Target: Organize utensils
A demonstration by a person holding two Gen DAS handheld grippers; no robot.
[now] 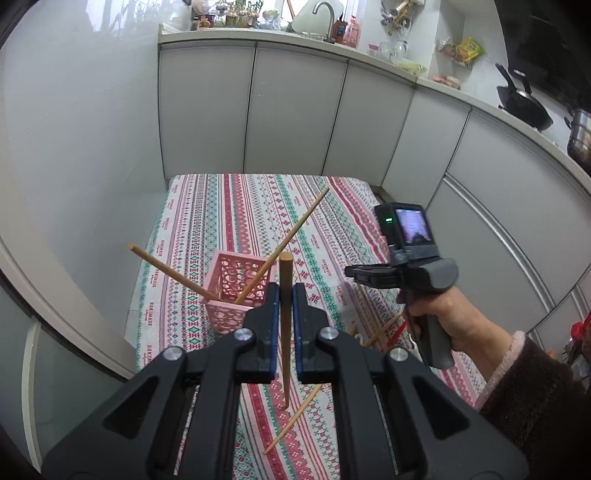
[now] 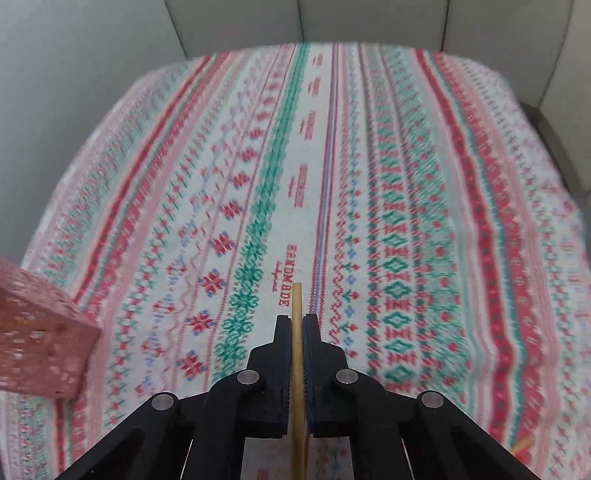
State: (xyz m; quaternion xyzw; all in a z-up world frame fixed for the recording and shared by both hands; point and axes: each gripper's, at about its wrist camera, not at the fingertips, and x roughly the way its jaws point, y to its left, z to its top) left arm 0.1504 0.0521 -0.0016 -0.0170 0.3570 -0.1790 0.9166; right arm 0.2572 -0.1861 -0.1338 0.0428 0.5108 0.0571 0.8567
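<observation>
basket (image 1: 236, 291) on tablecloth (image 1: 229, 206) | two chopsticks (image 1: 299, 225) in basket

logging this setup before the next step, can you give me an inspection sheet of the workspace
surface: table under a striped patterned cloth, lying flat.
job's things: pink basket with two chopsticks leaning out of it; loose chopsticks lying on the cloth in front of it and to its right.
clutter: nothing seen on the cloth besides the utensils.
grippers: left gripper shut on a chopstick near the basket; right gripper shut on another chopstick above the cloth.
cables: nothing seen.
surroundings: grey cabinets, a counter with a tap, bottles and a black pan.
</observation>
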